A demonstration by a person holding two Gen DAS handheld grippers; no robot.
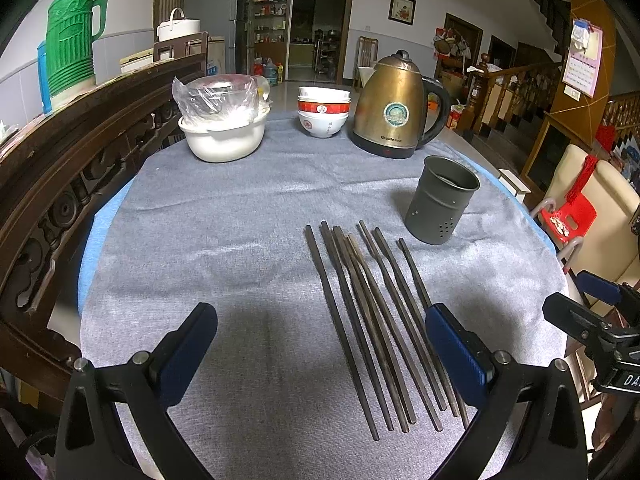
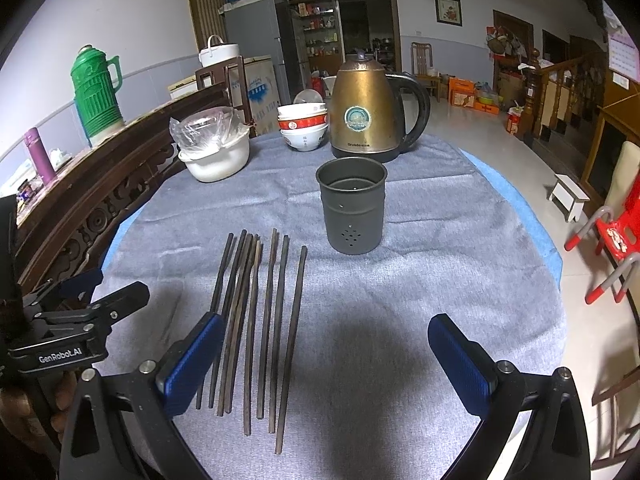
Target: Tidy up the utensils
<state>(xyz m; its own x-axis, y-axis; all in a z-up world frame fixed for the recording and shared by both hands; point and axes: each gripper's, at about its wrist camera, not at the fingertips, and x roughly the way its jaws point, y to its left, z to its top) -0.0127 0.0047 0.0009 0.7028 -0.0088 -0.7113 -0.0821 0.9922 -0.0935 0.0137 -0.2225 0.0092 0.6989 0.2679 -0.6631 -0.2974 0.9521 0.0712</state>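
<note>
left wrist: chopsticks [image 1: 372, 320] lie beside holder [image 1: 442, 200], tongs [image 1: 320, 344] spread.

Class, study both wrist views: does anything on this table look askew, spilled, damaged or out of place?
Nothing is spilled or broken. The chopsticks lie loose on the grey cloth, a few bunched and overlapping, while the holder stands upright and empty beside them.

The desk [image 2: 460, 248] surface right of the chopsticks [image 2: 256, 320] is open for approach. The utensil holder [image 2: 352, 208] stands just beyond the chopstick tips. The kettle [image 2: 370, 116], stacked bowls [image 2: 303, 126] and white basin [image 2: 218, 156] line the far edge. A carved wooden rail [image 1: 60, 184] borders the left.
</note>
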